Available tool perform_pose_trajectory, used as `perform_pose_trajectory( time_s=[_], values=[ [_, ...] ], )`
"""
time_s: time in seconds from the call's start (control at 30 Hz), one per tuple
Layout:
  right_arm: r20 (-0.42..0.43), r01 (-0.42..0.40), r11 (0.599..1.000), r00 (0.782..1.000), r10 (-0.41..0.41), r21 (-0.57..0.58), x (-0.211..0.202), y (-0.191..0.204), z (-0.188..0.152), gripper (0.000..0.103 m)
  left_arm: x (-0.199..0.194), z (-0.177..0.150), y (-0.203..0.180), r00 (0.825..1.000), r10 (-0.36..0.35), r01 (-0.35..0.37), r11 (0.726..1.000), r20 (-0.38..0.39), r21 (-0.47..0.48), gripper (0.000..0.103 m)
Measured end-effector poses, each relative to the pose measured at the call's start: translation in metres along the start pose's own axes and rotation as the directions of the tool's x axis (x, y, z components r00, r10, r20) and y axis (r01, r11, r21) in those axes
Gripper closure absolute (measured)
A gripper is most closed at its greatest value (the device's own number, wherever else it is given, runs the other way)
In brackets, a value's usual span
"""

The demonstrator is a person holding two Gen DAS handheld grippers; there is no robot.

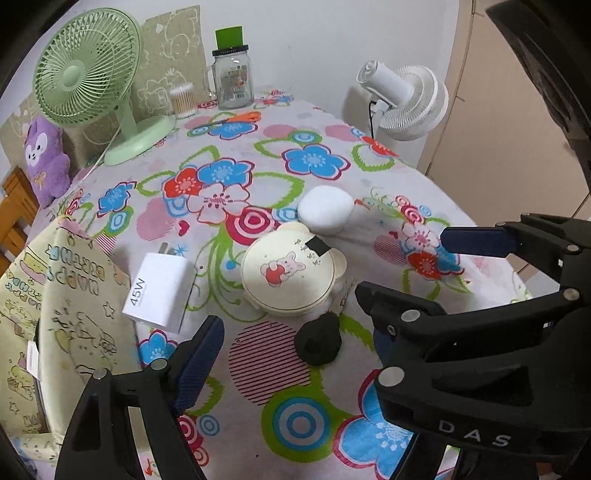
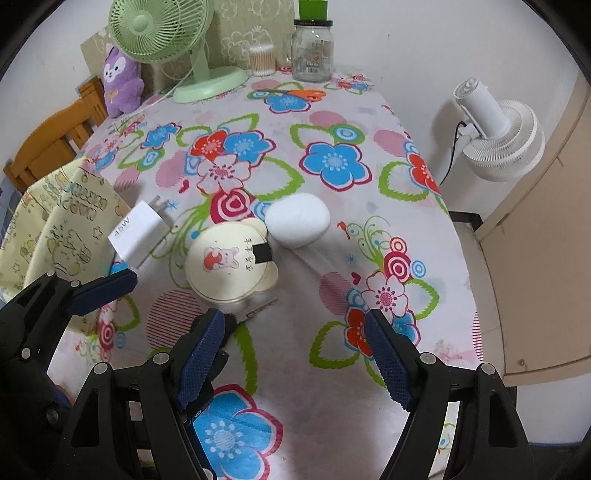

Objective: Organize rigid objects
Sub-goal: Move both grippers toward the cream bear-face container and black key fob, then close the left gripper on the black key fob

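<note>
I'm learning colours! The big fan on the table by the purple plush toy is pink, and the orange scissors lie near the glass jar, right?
Nearly. The fan beside the purple plush toy is light green, not pink; the right wrist view shows it. The orange scissors do lie near the glass jar.

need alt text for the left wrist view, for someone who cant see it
An open left claw hangs empty above a floral tablecloth, over a small black object, a round cream tin, a white charger and a white pad. A green fan and glass jar stand behind.
</note>
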State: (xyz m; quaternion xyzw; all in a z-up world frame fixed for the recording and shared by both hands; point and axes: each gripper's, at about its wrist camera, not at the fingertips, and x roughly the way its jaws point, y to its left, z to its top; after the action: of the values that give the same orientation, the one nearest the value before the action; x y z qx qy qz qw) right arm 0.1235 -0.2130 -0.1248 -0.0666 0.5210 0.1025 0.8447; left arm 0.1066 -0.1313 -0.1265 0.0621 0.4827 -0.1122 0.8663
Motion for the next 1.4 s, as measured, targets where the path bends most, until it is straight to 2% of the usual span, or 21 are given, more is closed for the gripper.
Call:
perform_pose_trajectory(
  time_s=[0.43,0.7,0.8,0.87,0.97,1.27,1.4],
  values=[
    [-0.042,-0.020,1.000,0.999,0.020,0.012,0.026,-0.011,-0.013,0.023,0.029,-0.010,-0.008,0.998,-0.015,0.015,1.000,-0.067,-0.001,0.026],
    [-0.046,-0.022,1.000,0.999,0.022,0.018,0.030,-0.012,-0.014,0.023,0.029,-0.012,-0.011,0.999,-0.008,0.008,1.000,-0.039,0.004,0.026],
    [-0.047,-0.021,1.000,0.999,0.022,0.016,0.030,-0.011,-0.014,0.023,0.027,-0.013,-0.013,0.999,-0.012,0.012,1.000,-0.030,0.007,0.036],
    [-0.039,-0.019,1.000,0.999,0.020,0.012,0.029,-0.010,-0.013,0.023,0.026,-0.013,-0.016,0.999,-0.020,0.021,1.000,-0.029,0.015,0.054],
    [-0.026,-0.027,1.000,0.999,0.027,0.009,0.026,-0.008,-0.012,0.023,0.024,-0.012,-0.016,0.999,-0.026,0.026,1.000,-0.029,0.015,0.070],
    [-0.013,-0.017,1.000,1.000,0.017,-0.013,0.018,-0.002,-0.004,0.023,0.013,-0.006,-0.011,0.999,-0.044,0.044,0.999,-0.021,-0.002,0.071],
    [-0.009,-0.034,0.999,0.999,0.034,-0.017,0.015,0.002,0.002,0.023,0.006,-0.005,-0.005,1.000,0.024,-0.025,1.000,0.009,0.013,0.071]
  ],
)
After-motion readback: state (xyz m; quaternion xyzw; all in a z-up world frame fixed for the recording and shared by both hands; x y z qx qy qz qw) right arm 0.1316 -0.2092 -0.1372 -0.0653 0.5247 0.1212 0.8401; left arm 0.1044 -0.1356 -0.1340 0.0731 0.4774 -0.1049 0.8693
